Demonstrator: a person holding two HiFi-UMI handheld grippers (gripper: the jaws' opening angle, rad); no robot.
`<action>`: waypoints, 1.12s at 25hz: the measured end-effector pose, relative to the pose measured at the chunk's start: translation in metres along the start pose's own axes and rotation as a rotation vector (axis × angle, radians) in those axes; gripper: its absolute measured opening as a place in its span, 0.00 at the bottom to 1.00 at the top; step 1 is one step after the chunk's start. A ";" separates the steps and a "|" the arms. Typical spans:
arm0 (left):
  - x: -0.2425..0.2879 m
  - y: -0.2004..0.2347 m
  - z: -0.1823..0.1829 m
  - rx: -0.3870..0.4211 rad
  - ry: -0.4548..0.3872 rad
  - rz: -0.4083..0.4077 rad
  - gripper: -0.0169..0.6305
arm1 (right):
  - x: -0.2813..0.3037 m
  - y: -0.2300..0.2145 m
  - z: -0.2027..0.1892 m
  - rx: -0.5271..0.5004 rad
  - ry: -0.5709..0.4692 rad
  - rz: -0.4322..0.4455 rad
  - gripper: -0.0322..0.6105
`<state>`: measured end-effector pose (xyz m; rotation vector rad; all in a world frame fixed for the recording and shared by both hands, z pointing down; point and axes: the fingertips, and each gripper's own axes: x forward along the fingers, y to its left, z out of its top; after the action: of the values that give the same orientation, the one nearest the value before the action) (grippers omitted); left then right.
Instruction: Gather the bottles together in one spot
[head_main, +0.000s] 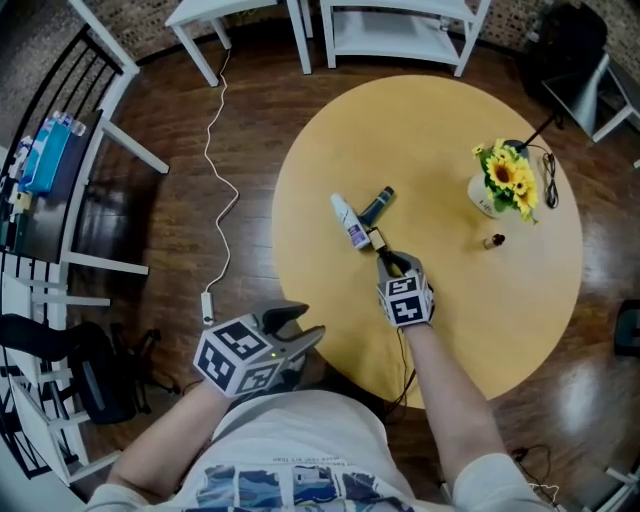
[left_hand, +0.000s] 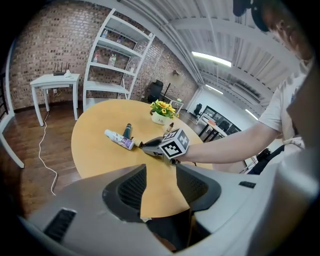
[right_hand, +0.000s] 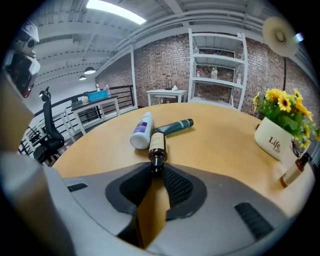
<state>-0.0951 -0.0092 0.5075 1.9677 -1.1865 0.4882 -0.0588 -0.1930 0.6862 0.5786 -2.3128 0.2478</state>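
On the round wooden table (head_main: 450, 310) a white bottle (head_main: 349, 221) and a dark teal bottle (head_main: 377, 205) lie side by side. Just beside them lies a brown glass bottle (right_hand: 157, 145) with a label, its dark cap pinched between the tips of my right gripper (right_hand: 156, 170), which is shut on it. A small brown bottle (head_main: 494, 241) stands upright apart from these, next to the flower pot. My left gripper (head_main: 305, 330) hovers off the table's near edge, over my lap, open with nothing between its jaws (left_hand: 160, 175).
A white pot of sunflowers (head_main: 505, 185) stands at the table's right side, with a black cable (head_main: 548, 180) behind it. White tables (head_main: 230, 20) and a shelf unit stand beyond the table. A white cord (head_main: 218, 180) runs over the wooden floor at left.
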 end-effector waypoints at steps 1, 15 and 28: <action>0.001 0.000 0.000 0.000 0.000 -0.003 0.28 | 0.000 -0.001 0.000 -0.009 0.003 0.003 0.20; 0.005 -0.003 0.006 0.050 -0.017 -0.085 0.28 | -0.081 -0.045 -0.007 -0.208 0.106 -0.038 0.19; 0.009 -0.018 0.010 0.096 -0.027 -0.159 0.28 | -0.148 -0.101 -0.024 -0.097 0.192 -0.128 0.19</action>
<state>-0.0761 -0.0171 0.5000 2.1369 -1.0289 0.4449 0.0982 -0.2247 0.6013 0.6235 -2.0814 0.1237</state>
